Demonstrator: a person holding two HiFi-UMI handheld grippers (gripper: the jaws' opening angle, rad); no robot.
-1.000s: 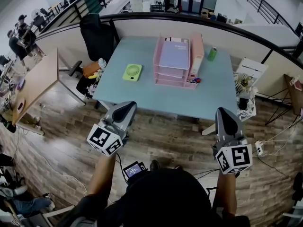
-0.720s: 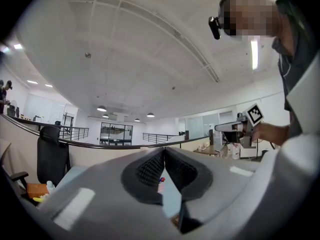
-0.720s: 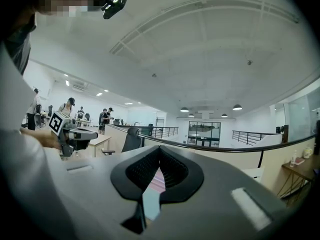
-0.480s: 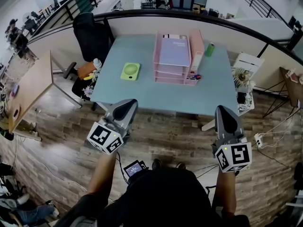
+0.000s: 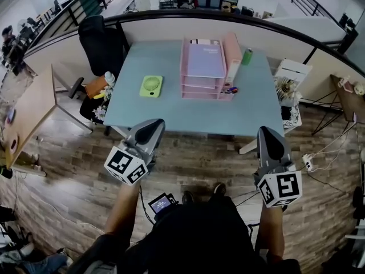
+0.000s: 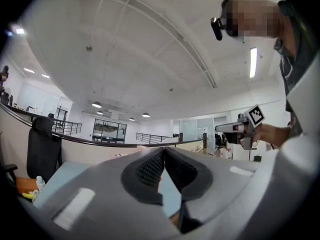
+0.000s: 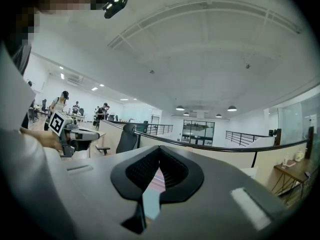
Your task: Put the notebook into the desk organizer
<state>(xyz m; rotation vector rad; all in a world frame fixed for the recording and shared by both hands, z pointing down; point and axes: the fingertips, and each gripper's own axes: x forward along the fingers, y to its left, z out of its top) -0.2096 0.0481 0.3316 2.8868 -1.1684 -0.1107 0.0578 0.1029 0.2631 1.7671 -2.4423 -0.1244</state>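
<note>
A lavender notebook [image 5: 203,60] lies flat on the top tray of the pink desk organizer [image 5: 205,94], which stands at the back of the light blue table [image 5: 171,110]. My left gripper [image 5: 149,129] and right gripper [image 5: 267,136] hover over the wooden floor in front of the table, well short of the organizer. Both point level toward the table. In the left gripper view the left gripper [image 6: 163,150] has its pads closed together on nothing. The right gripper [image 7: 159,149] looks the same in its own view.
A green fan [image 5: 151,86] lies left of the organizer and a green bottle [image 5: 246,56] stands behind its right side. A black chair [image 5: 102,41] is at the table's left end, a white rack [image 5: 288,76] at its right. A wooden desk [image 5: 25,116] is far left.
The table and organizer have shifted slightly up and left in the head view. Both grippers keep their places in the view, shut and empty.
</note>
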